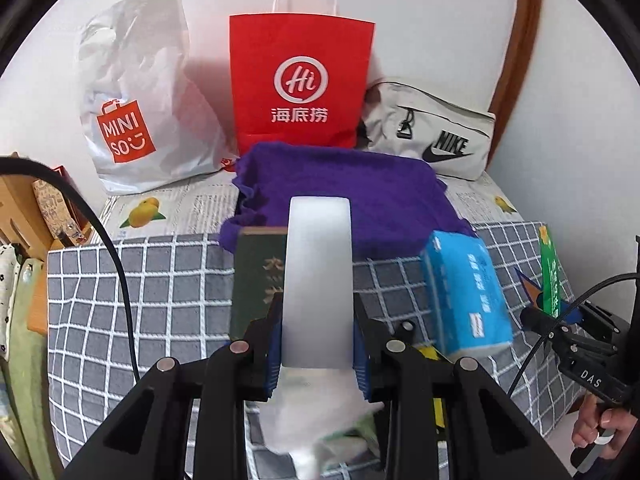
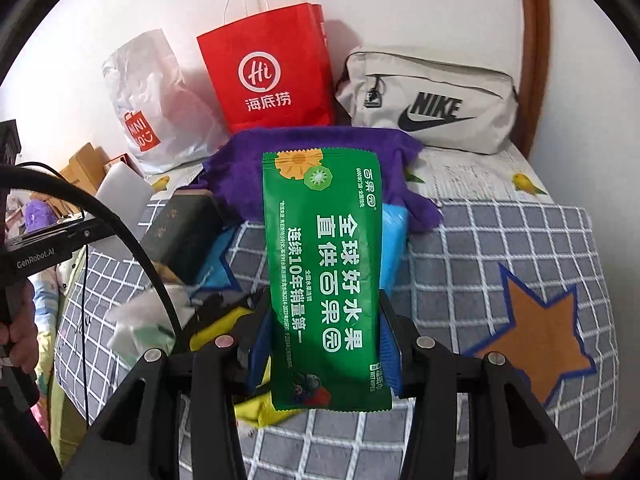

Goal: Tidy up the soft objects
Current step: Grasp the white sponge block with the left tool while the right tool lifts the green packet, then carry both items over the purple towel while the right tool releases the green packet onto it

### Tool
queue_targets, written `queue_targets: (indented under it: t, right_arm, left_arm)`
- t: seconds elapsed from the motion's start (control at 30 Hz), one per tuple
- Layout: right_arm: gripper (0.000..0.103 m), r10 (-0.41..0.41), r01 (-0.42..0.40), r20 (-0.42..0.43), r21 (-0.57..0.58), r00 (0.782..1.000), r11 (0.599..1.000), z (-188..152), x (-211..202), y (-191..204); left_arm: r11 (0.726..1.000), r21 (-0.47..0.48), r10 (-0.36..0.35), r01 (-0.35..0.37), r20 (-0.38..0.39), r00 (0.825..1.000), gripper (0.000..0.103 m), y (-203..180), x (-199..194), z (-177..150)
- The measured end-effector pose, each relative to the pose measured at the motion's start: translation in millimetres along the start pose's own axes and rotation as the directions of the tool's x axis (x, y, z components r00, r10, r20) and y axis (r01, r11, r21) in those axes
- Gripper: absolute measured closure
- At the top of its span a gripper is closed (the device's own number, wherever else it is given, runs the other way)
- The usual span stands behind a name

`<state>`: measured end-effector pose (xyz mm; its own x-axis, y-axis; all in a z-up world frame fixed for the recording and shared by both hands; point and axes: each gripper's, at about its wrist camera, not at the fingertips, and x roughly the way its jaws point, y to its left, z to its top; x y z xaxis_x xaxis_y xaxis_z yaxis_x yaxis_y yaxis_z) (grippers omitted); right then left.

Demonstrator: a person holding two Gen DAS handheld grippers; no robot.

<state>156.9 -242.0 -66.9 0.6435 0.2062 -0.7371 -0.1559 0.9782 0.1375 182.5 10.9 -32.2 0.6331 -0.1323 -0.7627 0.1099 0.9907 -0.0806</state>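
The right gripper is closed on the light, slippery green foil wet-wipes packet, gripped best mid-body, while the left gripper clamps a soft white pack toward 12 o'clock.

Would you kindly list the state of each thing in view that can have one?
Left gripper: shut on white pack, held upright.
Right gripper: shut on green wipes pack, held upright.
Red paper bag: standing, top open.
Miniso bag: crumpled, leaning on wall.
Nike pouch: zipped shut.
Purple towel: folded, lying on bed.
Blue tissue pack: lying tilted on bed.
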Motion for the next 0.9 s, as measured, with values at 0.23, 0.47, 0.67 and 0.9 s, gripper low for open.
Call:
queue_targets:
  t: [0.23,0.47,0.67,0.9]
  right_arm:
    - [0.057,0.027,-0.027,-0.002,-0.021,1.0,0.999,39.2,26.1,2.7]
    - [0.057,0.025,-0.025,0.0,-0.05,1.0,0.998,83.4,57.0,2.1]
    - [0.057,0.005,-0.006,-0.02,-0.034,1.0,0.999,109.7,87.4,-3.5]
    - [0.057,-0.021,0.019,-0.057,-0.035,0.998,0.999,132.9,120.8,-10.6]
  left_arm:
    - [1.0,-0.014,0.027,-0.027,0.007,1.0,0.075,21.1,19.2,24.7]
    - [1.0,-0.005,0.017,-0.017,0.018,1.0,0.075,32.4,47.8,59.4]
    - [1.0,0.003,-0.02,0.02,0.006,1.0,0.075,36.6,78.1,87.6]
    - [0.999,0.016,-0.037,0.037,-0.01,0.999,0.075,38.9,109.8,111.5]
